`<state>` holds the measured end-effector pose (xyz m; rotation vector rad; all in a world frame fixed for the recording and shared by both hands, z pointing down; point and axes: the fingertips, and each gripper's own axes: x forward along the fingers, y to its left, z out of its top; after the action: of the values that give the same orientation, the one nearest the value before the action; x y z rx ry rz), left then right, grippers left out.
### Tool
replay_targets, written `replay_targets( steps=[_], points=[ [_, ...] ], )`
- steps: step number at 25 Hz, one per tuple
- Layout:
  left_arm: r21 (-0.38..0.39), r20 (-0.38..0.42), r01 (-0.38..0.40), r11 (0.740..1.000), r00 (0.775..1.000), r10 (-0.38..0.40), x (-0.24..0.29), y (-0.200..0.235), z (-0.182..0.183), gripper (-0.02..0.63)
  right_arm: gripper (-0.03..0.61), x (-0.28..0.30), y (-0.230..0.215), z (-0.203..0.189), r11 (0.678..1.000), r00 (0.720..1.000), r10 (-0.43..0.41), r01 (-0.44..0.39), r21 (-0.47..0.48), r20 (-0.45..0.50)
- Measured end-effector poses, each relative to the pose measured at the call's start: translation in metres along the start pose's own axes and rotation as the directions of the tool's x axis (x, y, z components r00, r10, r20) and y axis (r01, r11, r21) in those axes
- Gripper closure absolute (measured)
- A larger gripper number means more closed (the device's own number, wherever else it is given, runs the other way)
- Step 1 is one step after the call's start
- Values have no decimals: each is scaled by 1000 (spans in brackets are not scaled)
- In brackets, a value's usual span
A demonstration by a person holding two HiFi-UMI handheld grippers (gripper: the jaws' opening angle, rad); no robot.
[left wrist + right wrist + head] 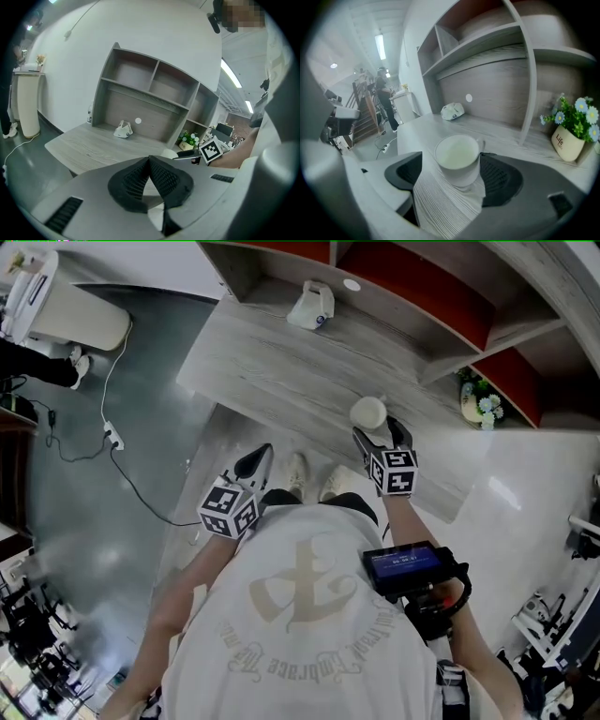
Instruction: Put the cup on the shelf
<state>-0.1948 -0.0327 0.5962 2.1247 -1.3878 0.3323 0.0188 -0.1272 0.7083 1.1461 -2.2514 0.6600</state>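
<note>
My right gripper [454, 180] has its jaws spread wide, with the cup [457, 157] standing between them. The left pad is clearly off the cup. The right pad sits just beside the cup's wall, and I cannot tell whether it touches. Only a sliver of the cup's handle shows at the right of the rim. The jaws and the cup's own bulge cover the foot of the cup.

In the head view the cup [368, 412] sits upright on the desk [281, 362], near its front edge, just ahead of the right gripper [384, 439]. It is on the desk top, not in any compartment of the shelf [487, 47] behind it.

My left gripper [150, 176] has its ribbed pads pressed together at the tip with nothing between them. It hangs off the desk's front edge, well apart from the cup. Its own body blocks most of the near desk in its view.

Further out, a crumpled white thing [452, 111] lies against the shelf's back panel; what it is I cannot make out. A flower pot [568, 140] stands in the lower right compartment, and the dark border of the right gripper view cuts off part of its blooms.
</note>
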Motion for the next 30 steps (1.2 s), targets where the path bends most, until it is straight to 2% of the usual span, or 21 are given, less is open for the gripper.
replay_targets(
  steps=[2,5,6,8,17,24,27,30],
  points=[
    [-5,1,-7,1000,1000,7,-2,2,-1,612,149,4,0,-1,1000,1000,-2,2,-3,-12],
    [-15,0,-19,1000,1000,19,-3,5,-4,612,149,11,3,-3,1000,1000,3,-3,-10,-25],
    [-18,-1,-22,1000,1000,22,-3,6,-6,612,115,14,3,-3,1000,1000,4,-4,-11,-29],
    [-23,-2,-28,999,1000,28,-3,7,-8,612,110,20,2,-2,1000,999,-1,1,-14,-33],
    [-43,-3,-64,997,998,64,-10,15,-13,612,110,37,-5,4,998,997,-66,65,-22,-46],
    [-47,-1,-79,996,997,79,-14,13,-15,612,114,49,-11,2,996,995,-82,81,-27,-59],
    [-47,-3,-84,995,996,84,-16,11,-14,612,152,48,-14,4,996,995,-91,90,-24,-47],
    [-47,-6,-87,995,996,87,-17,12,-13,612,152,48,-13,7,996,996,-79,78,-33,-43]
  ],
)
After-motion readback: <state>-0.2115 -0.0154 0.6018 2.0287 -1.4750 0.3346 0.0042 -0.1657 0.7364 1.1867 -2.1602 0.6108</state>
